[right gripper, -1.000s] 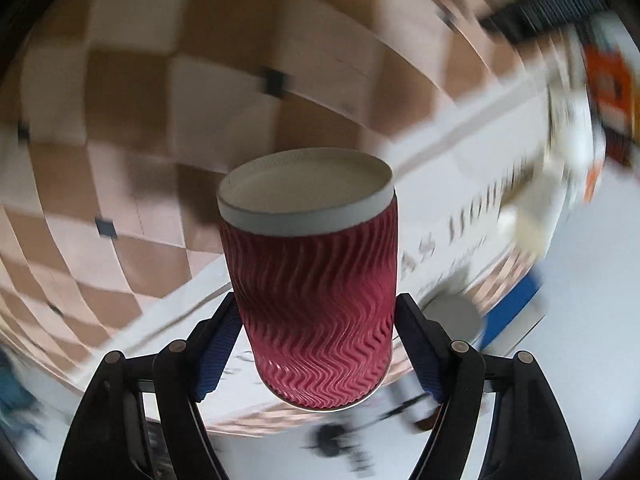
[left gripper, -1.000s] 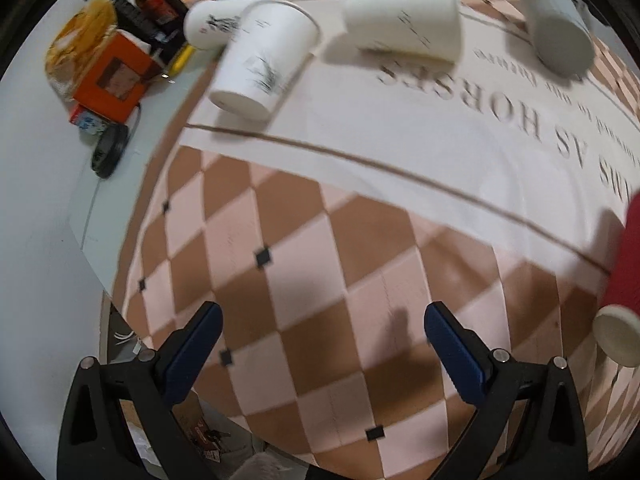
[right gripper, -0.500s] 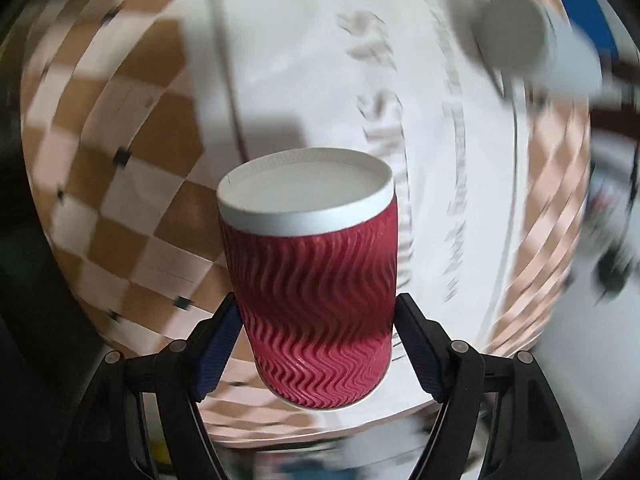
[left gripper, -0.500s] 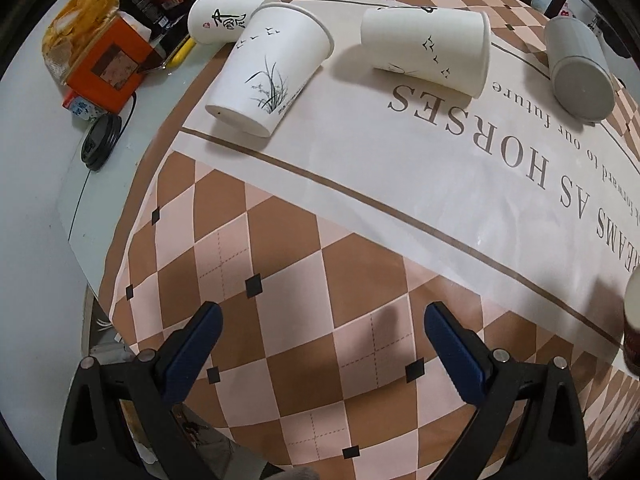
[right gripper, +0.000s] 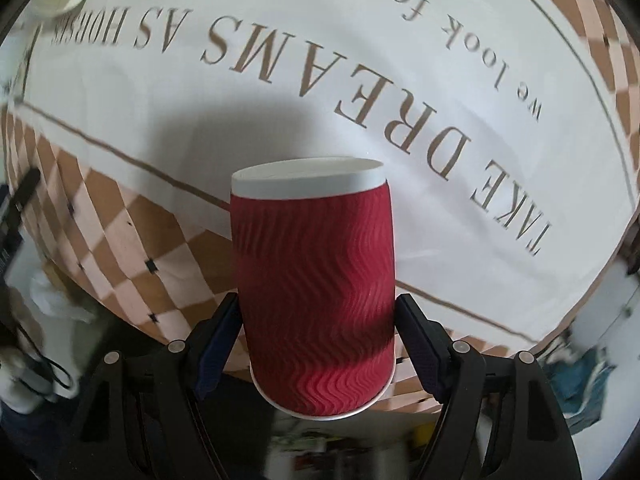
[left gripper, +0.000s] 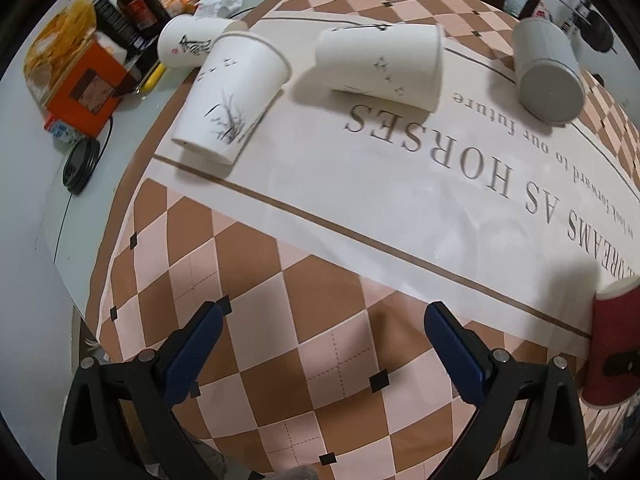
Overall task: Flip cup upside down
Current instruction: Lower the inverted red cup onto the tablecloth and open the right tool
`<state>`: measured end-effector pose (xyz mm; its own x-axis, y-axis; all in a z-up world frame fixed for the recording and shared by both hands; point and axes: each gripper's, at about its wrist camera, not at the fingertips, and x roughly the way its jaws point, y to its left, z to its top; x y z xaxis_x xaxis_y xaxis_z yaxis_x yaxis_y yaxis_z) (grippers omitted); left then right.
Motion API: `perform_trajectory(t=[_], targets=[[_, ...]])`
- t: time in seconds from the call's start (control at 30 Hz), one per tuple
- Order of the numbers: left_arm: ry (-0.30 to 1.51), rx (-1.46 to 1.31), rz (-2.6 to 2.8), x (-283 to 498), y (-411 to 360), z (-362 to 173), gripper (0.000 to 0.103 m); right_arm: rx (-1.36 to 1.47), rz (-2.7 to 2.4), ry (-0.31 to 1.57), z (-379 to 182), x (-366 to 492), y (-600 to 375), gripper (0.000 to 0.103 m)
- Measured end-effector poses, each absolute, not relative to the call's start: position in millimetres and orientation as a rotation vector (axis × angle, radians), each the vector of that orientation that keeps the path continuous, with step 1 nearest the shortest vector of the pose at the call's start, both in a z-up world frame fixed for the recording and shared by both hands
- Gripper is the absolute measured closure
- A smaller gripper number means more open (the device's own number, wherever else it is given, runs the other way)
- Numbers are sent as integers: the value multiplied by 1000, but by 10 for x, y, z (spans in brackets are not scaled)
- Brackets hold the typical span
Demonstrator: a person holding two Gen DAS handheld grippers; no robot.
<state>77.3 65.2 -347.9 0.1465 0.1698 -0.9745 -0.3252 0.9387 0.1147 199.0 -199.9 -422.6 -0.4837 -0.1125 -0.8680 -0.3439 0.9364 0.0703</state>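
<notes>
My right gripper [right gripper: 318, 320] is shut on a red ribbed paper cup [right gripper: 316, 288], held above the tablecloth with its white closed base pointing away from me and its rim near the gripper. The same cup shows at the right edge of the left wrist view [left gripper: 612, 344], with the right gripper's finger on it. My left gripper [left gripper: 322, 340] is open and empty over the checkered part of the cloth. Two white printed paper cups [left gripper: 232, 96] [left gripper: 380, 66] lie on their sides at the far side, and a third white cup [left gripper: 188, 46] lies behind them.
A grey cup [left gripper: 546, 72] lies on its side at the far right. The cloth [left gripper: 400, 184] has brown checks and a white band with lettering. An orange box [left gripper: 84, 88], a dark bottle [left gripper: 138, 6], a snack bag and a black round lid [left gripper: 80, 160] sit at the table's left edge.
The right gripper has swung round with the red cup in it, so the view now faces the lettered band. The red cup has re-entered the left view. The left gripper stayed open.
</notes>
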Motion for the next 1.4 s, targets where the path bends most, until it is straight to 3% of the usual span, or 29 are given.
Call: perform_trajectory(t=[0.17,0.4,0.47,0.6,1.03,1.4], targets=[[1393,-109,308,787,496,-3494,0,-273,276,2100,-4296,2066,-2092,14],[1405,-101,212,861,235,-3517,0,-218,314,1965,-4138,2279,-2042,15],[1418,-86,188,898,159,-3530,0,-200,314,1931,-4116,2319,-2075,31],[1419,-61,150,995,14,-3521,0,-124,318,1847,-3995,2317,-2133,31],[1428,2,82,1590,-384,-3558,0,125,195,1193,-3332,2550,-2401,31],[1418,75,65,1755,-571,-3575,0,-30,177,954,-3318,2160,-2258,30]])
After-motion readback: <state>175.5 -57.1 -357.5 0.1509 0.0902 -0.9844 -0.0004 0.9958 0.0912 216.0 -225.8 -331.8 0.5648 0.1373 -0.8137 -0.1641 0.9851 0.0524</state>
